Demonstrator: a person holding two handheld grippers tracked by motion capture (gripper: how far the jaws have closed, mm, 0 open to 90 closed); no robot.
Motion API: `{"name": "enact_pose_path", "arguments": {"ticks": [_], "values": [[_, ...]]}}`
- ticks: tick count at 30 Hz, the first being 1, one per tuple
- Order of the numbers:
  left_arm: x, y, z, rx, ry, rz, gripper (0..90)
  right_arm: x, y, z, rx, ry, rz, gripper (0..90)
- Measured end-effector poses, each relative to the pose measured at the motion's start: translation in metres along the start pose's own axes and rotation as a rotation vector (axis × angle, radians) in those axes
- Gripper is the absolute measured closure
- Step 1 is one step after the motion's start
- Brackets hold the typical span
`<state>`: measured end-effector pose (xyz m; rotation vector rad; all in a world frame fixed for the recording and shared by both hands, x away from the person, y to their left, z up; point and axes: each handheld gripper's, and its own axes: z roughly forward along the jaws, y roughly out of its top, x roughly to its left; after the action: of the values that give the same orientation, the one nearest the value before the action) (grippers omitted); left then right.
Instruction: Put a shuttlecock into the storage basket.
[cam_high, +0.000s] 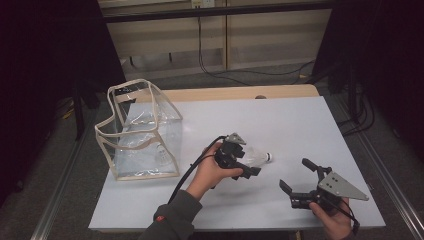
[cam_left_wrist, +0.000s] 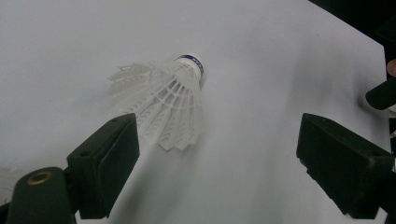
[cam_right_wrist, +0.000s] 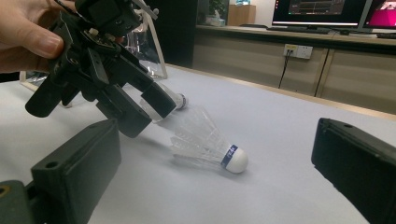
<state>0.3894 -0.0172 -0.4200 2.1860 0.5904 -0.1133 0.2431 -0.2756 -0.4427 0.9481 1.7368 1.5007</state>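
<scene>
A: Entry, one moment. Where is the shuttlecock (cam_high: 257, 156)?

B: High view: it lies on its side on the white table (cam_high: 280, 125), just right of frame centre, cork tip pointing right. Left gripper view: upper middle of frame, feather skirt toward the camera, blue-banded cork at the far end. Right gripper view: centre of frame, cork at lower right of the skirt.

A: Left gripper (cam_high: 239, 165)?

B: Held in the person's left hand (cam_high: 210, 172), just left of centre in the high view, right over the skirt end of the shuttlecock. Jaws spread wide; in its own view they stand at lower left and lower right, the shuttlecock lying on the table ahead of them, nearer the left jaw. No jaw touches it there. In the right gripper view this gripper sits at upper left, its jaws just above the skirt; contact cannot be told.

A: Right gripper (cam_high: 296, 176)?

B: Lower right of the high view, held in the right hand (cam_high: 334, 220), apart from the shuttlecock. Jaws wide, nothing between them.

A: Other items?

B: A clear plastic bag (cam_high: 142, 132) with cream trim stands open at the left of the table, with a second shuttlecock (cam_high: 161, 154) inside, low near its right wall. Its edge shows at upper left of the right gripper view.
</scene>
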Motion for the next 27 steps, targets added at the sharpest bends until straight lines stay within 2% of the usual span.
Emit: {"name": "enact_pose_path", "arguments": {"ticks": [14,18,22,24,27], "values": [[0.002,-0.001,0.01,-0.008,0.015,0.006,18.4,0.0,0.001,0.002,-0.001,0.003,-0.002,1.6],[0.004,-0.001,0.014,-0.02,0.014,-0.006,21.7,0.001,0.001,0.004,0.003,0.004,-0.01,1.6],[0.005,0.001,0.018,-0.024,0.022,0.009,24.8,0.002,0.002,0.006,0.002,0.008,-0.015,1.6],[0.006,0.001,0.02,-0.031,0.026,0.001,26.9,0.002,0.001,0.006,0.006,0.009,-0.016,1.6],[0.008,0.001,0.025,-0.033,0.007,-0.011,32.0,0.001,0.0,0.005,0.005,0.004,-0.014,1.6]]}}
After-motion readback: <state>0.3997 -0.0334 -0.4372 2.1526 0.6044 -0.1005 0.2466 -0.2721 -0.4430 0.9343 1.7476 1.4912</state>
